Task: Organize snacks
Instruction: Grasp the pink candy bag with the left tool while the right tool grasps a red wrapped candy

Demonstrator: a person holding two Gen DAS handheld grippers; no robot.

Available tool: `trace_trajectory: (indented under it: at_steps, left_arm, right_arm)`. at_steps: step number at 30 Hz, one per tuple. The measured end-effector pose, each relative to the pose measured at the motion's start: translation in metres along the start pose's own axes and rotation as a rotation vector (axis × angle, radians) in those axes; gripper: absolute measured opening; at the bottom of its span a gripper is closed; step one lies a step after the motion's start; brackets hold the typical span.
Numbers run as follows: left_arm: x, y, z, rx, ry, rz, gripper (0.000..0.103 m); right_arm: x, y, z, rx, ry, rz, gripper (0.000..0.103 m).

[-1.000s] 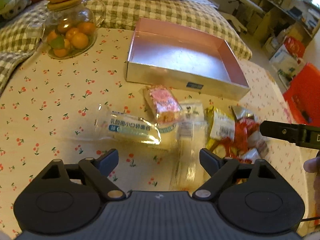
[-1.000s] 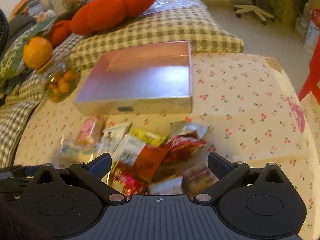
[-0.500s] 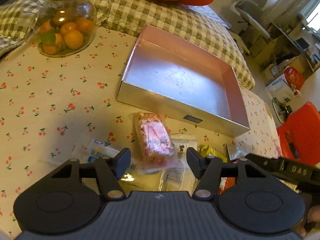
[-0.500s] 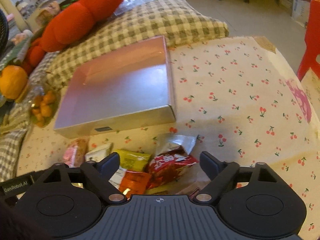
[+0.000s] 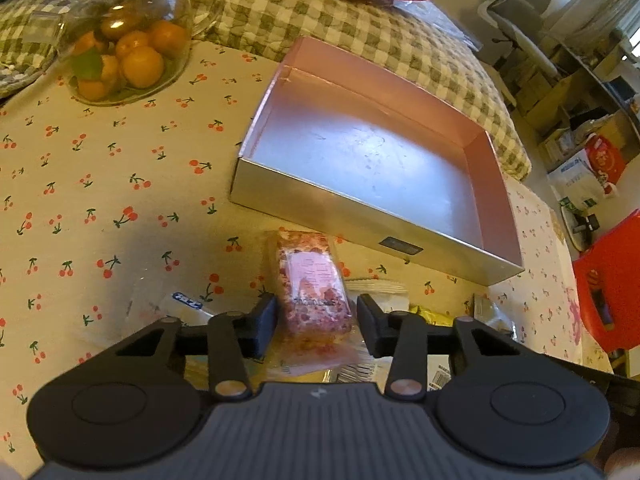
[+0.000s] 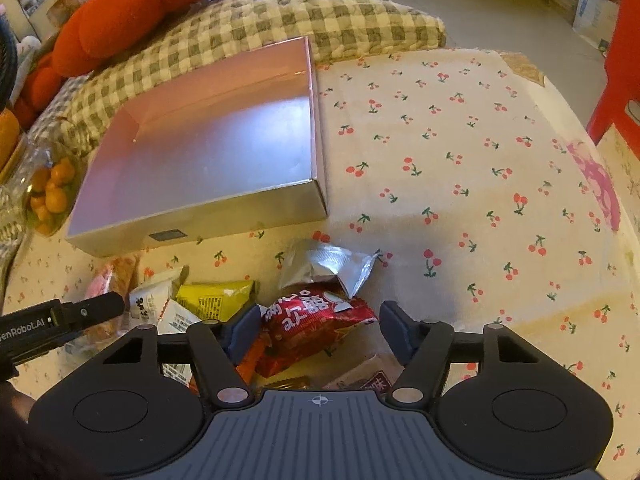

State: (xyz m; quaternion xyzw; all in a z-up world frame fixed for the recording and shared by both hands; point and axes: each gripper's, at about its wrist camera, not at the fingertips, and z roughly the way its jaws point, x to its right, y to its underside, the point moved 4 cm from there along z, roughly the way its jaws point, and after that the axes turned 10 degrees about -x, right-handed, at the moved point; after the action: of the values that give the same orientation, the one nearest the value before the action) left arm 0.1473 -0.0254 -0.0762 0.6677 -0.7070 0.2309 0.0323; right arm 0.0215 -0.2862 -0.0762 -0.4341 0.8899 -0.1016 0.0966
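Observation:
A shallow, empty pink-silver box [image 5: 372,160] lies on the cherry-print tablecloth; it also shows in the right wrist view [image 6: 200,152]. A heap of snack packets lies in front of it. My left gripper [image 5: 316,322] is open, with its fingers either side of a pink snack packet [image 5: 314,284], small gaps showing. My right gripper [image 6: 318,328] is open around a red snack packet [image 6: 312,324]. A silver foil packet [image 6: 328,266], a yellow packet [image 6: 216,298] and a white packet [image 6: 150,302] lie nearby. The left gripper's finger [image 6: 100,306] shows at the left.
A glass jar of small oranges [image 5: 124,52] stands at the far left. A checked cushion [image 5: 360,28] and a red plush [image 6: 132,16] lie behind the box. A red chair [image 5: 612,280] stands off the table's right edge.
Both grippers moved forward and down over the heap. The left fingers narrowed around the pink packet. The right gripper now straddles the red packet.

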Motion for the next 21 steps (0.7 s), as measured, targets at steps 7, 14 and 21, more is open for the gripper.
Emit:
trace_trajectory:
  at_steps: [7,14,21]
  left_arm:
    - [-0.001,0.001,-0.004,0.01,-0.005,-0.003,0.032]
    - [0.002,0.003,-0.01,0.021,-0.01,0.01,0.031]
    - [0.004,0.004,-0.018,0.031,0.014,0.021,0.031]
  right_arm:
    - [-0.006,0.003,0.0,0.017,0.006,-0.031,0.057]
    - [-0.004,0.002,-0.007,0.036,-0.036,-0.006,0.037]
    - [-0.006,0.001,-0.016,0.067,-0.06,-0.002,0.027]
